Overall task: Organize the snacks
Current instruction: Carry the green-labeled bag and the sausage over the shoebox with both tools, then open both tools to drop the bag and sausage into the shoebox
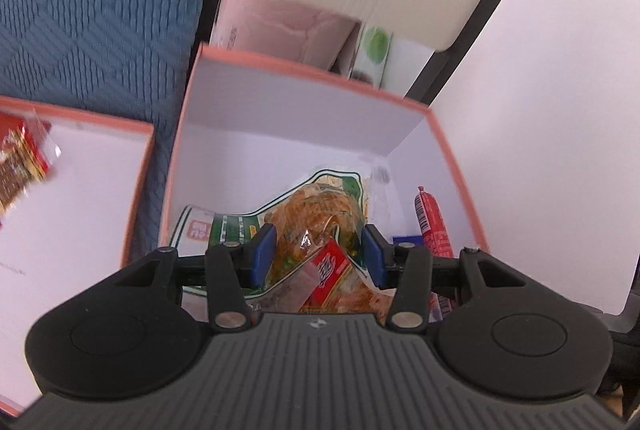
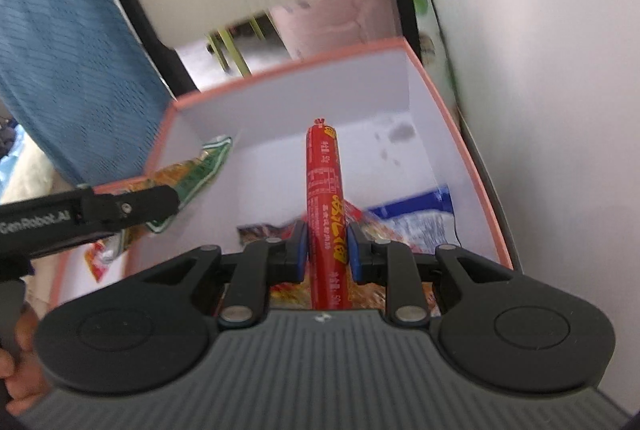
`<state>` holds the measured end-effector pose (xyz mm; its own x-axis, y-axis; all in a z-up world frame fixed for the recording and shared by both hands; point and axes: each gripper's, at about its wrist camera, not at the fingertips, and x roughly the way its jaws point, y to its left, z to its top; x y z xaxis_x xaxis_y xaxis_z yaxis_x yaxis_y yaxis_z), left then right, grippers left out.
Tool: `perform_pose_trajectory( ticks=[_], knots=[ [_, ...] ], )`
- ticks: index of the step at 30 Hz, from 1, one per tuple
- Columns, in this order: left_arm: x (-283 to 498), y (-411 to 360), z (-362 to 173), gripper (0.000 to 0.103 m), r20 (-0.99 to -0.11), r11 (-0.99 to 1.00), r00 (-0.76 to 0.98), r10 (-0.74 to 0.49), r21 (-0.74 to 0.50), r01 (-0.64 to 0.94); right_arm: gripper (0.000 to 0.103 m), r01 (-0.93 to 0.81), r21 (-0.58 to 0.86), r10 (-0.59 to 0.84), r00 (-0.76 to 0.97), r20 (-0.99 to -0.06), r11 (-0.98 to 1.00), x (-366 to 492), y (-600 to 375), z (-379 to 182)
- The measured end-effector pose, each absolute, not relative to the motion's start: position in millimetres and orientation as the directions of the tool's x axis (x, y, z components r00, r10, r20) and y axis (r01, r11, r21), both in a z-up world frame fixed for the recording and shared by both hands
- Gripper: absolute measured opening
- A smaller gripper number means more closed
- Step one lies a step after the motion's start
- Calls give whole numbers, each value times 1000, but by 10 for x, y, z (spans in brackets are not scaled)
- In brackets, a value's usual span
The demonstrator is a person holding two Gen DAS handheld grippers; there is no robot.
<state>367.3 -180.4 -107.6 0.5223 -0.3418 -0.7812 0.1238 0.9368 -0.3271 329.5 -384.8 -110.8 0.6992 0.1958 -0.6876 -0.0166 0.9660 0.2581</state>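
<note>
My left gripper (image 1: 318,256) is shut on a clear snack bag with green edges and orange contents (image 1: 316,218), held over the pink-rimmed white box (image 1: 304,70). My right gripper (image 2: 328,250) is shut on a red sausage stick (image 2: 324,182) that points forward over the same box (image 2: 288,66). The sausage also shows at the right of the left wrist view (image 1: 432,222). The left gripper and its bag (image 2: 192,170) show at the left of the right wrist view. Other snack packets, one blue and white (image 2: 416,218), lie in the box.
A second pink-rimmed box or lid (image 1: 80,190) lies to the left with a red packet (image 1: 20,162) in it. A blue patterned cushion (image 1: 92,10) is behind. A white wall (image 1: 560,90) stands close on the right. A pink pack (image 1: 288,26) sits behind the box.
</note>
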Motion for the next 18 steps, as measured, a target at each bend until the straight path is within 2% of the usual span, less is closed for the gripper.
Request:
perform_pose_trajectory(
  ticks=[7, 9, 11, 12, 13, 15, 18],
  knots=[
    [3732, -1845, -1358, 54, -812, 939, 477, -336, -327, 105, 25, 3, 249, 186, 654, -733, 969, 3521, -3913, -1438],
    [3756, -1843, -1401, 61, -813, 937, 470, -343, -333, 106, 25, 8, 250, 186, 646, -740, 968, 3540, -3921, -1484],
    [3765, -1844, -1407, 73, -809, 937, 478, -342, -333, 107, 25, 19, 247, 177, 646, -743, 969, 3550, -3943, -1500],
    [3771, -1843, -1404, 76, -814, 940, 475, -333, -327, 99, 25, 16, 244, 176, 648, -741, 970, 3550, -3947, -1487],
    [3775, -1845, -1393, 78, -819, 942, 471, -328, -320, 100, 27, 15, 239, 172, 652, -739, 971, 3537, -3958, -1450],
    [3739, -1843, -1332, 78, -810, 939, 480, -338, -322, 119, 49, 17, 235, 165, 667, -727, 972, 3527, -3973, -1405],
    [3683, -1829, -1185, 78, -799, 936, 490, -348, -324, 136, 48, 14, 233, 160, 685, -711, 972, 3462, -3980, -1268]
  ],
)
